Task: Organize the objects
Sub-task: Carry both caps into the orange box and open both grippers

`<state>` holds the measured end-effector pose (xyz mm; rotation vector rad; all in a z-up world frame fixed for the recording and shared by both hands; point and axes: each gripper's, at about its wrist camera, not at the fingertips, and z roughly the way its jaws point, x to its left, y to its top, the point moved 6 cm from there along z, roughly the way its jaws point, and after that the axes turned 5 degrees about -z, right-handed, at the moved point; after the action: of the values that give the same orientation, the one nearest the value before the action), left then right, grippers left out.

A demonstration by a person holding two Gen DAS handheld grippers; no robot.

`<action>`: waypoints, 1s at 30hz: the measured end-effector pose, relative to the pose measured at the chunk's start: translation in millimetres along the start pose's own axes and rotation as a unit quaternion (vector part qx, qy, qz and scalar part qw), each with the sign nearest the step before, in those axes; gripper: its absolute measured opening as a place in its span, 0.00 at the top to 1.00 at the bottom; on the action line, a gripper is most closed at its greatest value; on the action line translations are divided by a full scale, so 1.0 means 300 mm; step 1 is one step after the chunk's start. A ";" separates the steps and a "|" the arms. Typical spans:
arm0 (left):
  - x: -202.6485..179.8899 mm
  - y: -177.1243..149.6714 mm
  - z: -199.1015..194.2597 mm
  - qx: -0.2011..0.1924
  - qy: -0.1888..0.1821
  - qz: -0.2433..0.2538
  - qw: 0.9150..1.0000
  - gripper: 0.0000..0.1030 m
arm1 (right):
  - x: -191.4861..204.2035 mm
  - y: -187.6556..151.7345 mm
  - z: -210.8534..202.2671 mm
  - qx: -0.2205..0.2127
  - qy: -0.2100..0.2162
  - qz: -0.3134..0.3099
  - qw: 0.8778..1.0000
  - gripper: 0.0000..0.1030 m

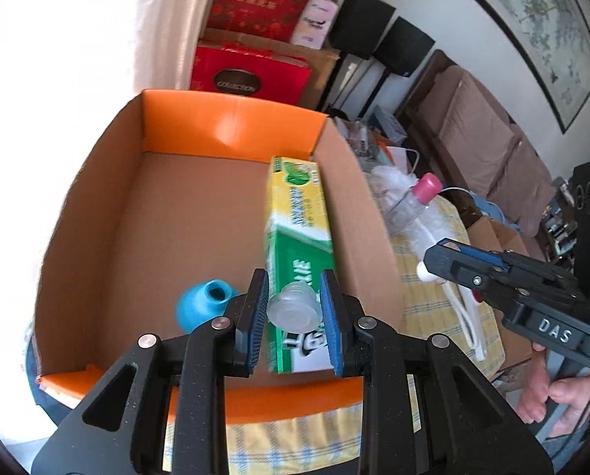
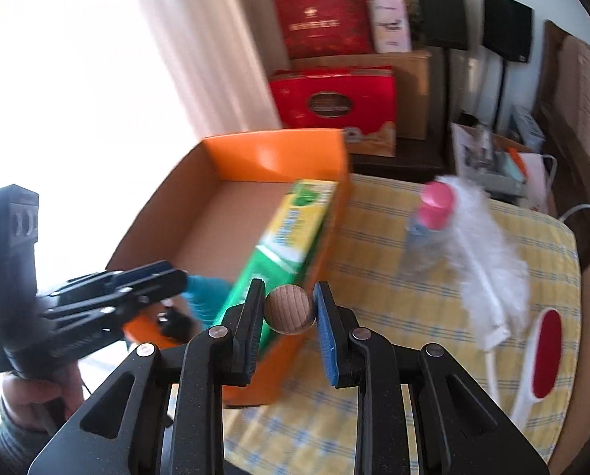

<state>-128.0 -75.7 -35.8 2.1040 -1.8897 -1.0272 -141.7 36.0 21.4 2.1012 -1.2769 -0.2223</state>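
While a clear plastic stopper [image 1: 293,310] is clamped in the jaws of the left gripper [image 1: 293,312] over the orange cardboard box [image 1: 231,128], a wooden ball [image 2: 290,309] is gripped by the right gripper [image 2: 289,310] beside the box's wall. A green-and-yellow toothpaste carton [image 1: 299,237] with Chinese lettering and a blue vase [image 1: 205,304] are held inside the box. "DAS" is read on the right gripper's body; "COLLECTION" is printed on a red gift box [image 1: 251,75]. A pink-capped bottle [image 2: 425,229] is seen on the checked tabletop [image 2: 393,277].

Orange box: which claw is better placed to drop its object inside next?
Left. The left claw holds the clear cap directly over the orange box floor. The right claw, gripping the wooden ball, sits at the box's near outer corner.
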 end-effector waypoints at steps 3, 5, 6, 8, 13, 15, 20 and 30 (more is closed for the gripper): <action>0.041 -0.016 -0.010 0.004 0.010 -0.003 1.000 0.76 | 0.069 -0.001 0.044 0.010 0.020 -0.008 1.000 0.76; 0.064 -0.023 -0.011 0.006 0.015 -0.006 1.000 0.76 | 0.110 -0.005 0.080 0.018 0.028 -0.012 0.999 0.76; 0.080 -0.030 -0.011 0.008 0.019 -0.008 1.000 0.76 | 0.124 -0.007 0.096 0.022 0.032 -0.012 0.999 0.76; 0.103 -0.040 -0.010 0.011 0.026 -0.011 1.000 0.76 | 0.156 -0.015 0.134 0.032 0.046 -0.010 0.998 0.76; 0.163 -0.061 -0.006 0.020 0.037 -0.026 0.999 0.77 | 0.211 -0.039 0.203 0.050 0.071 -0.004 0.996 0.76; 0.182 -0.070 -0.007 0.023 0.038 -0.032 0.999 0.77 | 0.227 -0.052 0.226 0.059 0.077 -0.003 0.995 0.76; 0.203 -0.084 -0.008 0.030 0.034 -0.040 0.998 0.73 | 0.232 -0.072 0.241 0.066 0.088 0.008 0.994 0.71; 0.160 -0.048 -0.045 0.005 0.027 -0.045 0.999 0.34 | 0.164 -0.030 0.134 0.029 0.066 0.018 0.997 0.58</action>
<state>-109.5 -121.3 -51.9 2.2179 -1.7932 -0.9692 -128.6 -20.7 -6.0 2.1024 -1.2547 -0.0316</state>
